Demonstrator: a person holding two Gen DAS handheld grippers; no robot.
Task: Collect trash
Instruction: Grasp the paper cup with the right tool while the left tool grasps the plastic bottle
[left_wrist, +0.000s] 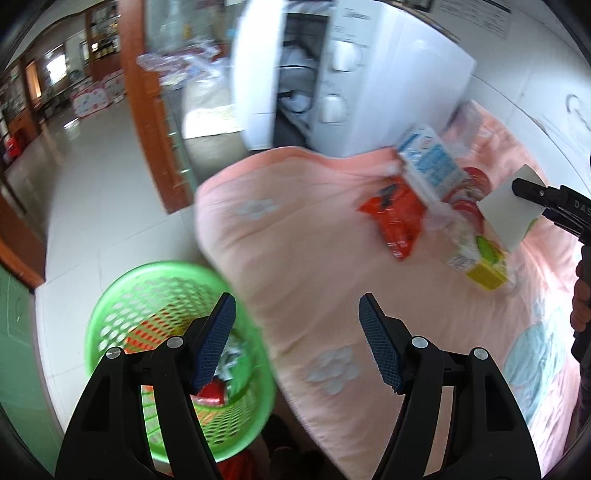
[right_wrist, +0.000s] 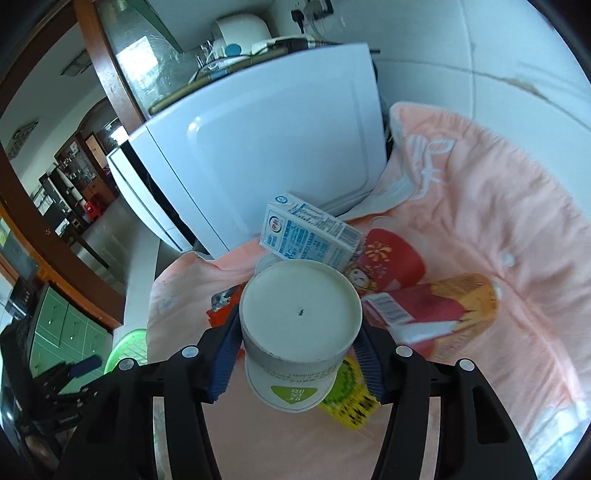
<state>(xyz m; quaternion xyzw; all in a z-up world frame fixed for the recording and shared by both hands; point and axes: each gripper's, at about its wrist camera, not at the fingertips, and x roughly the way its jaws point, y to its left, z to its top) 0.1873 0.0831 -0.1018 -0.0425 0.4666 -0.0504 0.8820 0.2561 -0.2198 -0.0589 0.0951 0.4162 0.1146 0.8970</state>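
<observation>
My right gripper (right_wrist: 299, 332) is shut on a white paper cup (right_wrist: 299, 314) with a green label, its bottom turned toward the camera. In the left wrist view the same cup (left_wrist: 509, 206) hangs over the trash pile on the pink blanket (left_wrist: 295, 240). The pile holds a blue-and-white milk carton (right_wrist: 306, 236), a red bowl (right_wrist: 395, 258), a red-and-yellow packet (right_wrist: 436, 310), a red wrapper (left_wrist: 399, 218) and a yellow-green carton (left_wrist: 484, 266). My left gripper (left_wrist: 297, 314) is open and empty above the blanket's edge, beside the green basket (left_wrist: 110, 295), which holds some wrappers.
A white appliance (right_wrist: 258, 147) stands against the far end of the blanket. A wooden door frame (left_wrist: 147, 110) and pale tiled floor (left_wrist: 92, 184) lie to the left. A person's hand (left_wrist: 581, 295) shows at the right edge.
</observation>
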